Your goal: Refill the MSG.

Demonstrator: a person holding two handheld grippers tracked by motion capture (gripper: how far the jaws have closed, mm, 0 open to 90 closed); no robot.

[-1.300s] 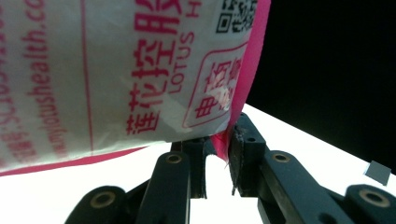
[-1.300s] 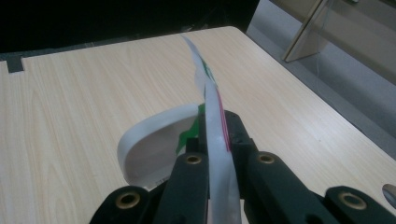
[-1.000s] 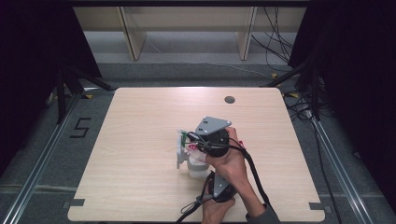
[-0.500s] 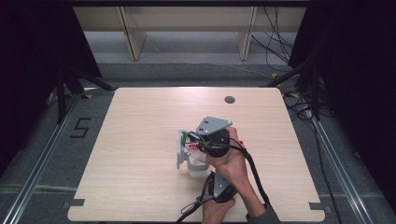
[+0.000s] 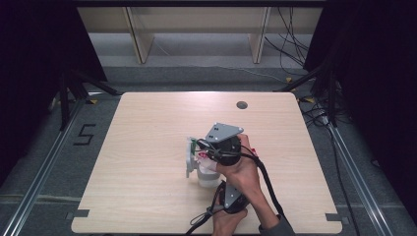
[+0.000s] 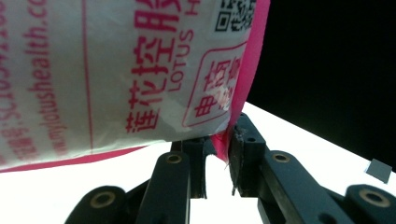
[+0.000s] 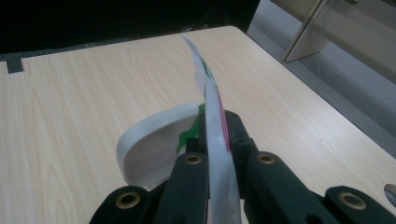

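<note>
The right gripper (image 7: 215, 140) has its jaws clamped on the thin edge of a white packet (image 7: 212, 121), which rises straight ahead of it above a white cup (image 7: 149, 144) just below-left; the left gripper (image 6: 224, 154) pinches the packet's pink lower corner, the printed face spreading up-left over the wooden table (image 5: 147, 128)

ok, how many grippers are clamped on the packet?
2. The left gripper pinches the packet at its pink edge. The right gripper is shut on the packet's thin edge above the white cup. In the high view the hands cover both grips.
</note>
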